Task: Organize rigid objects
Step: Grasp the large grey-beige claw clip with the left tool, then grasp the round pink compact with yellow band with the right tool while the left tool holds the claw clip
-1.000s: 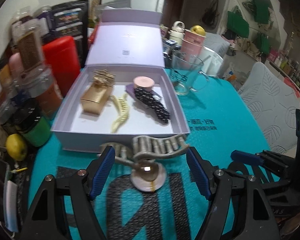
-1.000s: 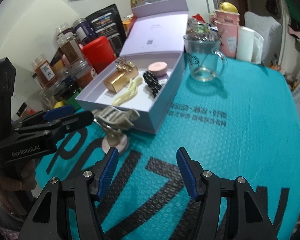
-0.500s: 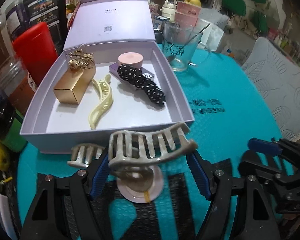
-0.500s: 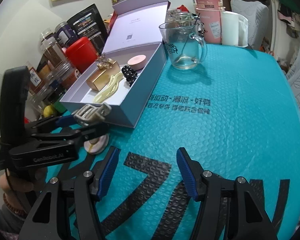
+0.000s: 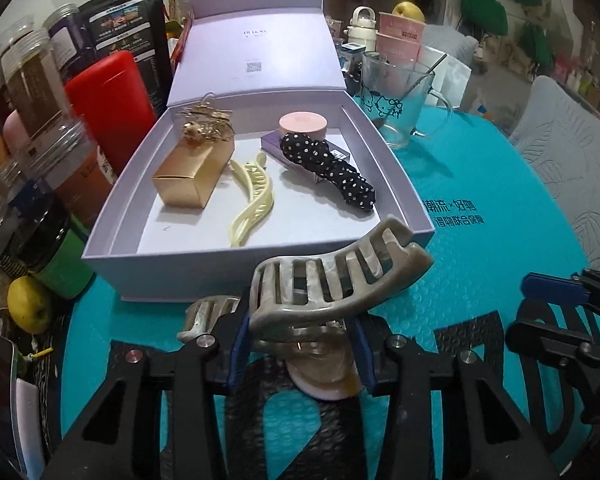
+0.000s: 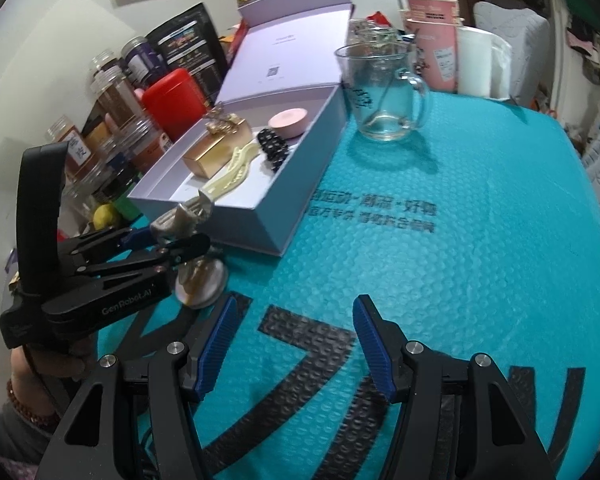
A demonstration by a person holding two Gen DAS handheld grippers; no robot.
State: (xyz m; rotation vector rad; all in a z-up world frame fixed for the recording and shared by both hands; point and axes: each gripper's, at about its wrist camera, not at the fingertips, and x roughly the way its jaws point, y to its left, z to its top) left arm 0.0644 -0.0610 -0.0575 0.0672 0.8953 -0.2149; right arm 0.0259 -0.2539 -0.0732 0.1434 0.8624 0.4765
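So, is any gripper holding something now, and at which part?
The left gripper holds the grey claw clip at its handle end; the right gripper is open and holds nothing.

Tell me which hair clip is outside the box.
The grey marbled claw clip, gripped by the left gripper; the cream clip and polka-dot clip lie inside.

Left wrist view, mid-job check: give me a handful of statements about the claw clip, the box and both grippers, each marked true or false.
1. The left gripper is clamped on the grey claw clip. True.
2. The lilac box has its lid shut. False: the lid stands open behind it.
3. The cream hair clip lies inside the box. True.
4. The right gripper holds the glass mug. False: its jaws are open and empty, the mug apart on the mat.
5. The grey clip is already inside the box. False: it is held outside, before the front wall.
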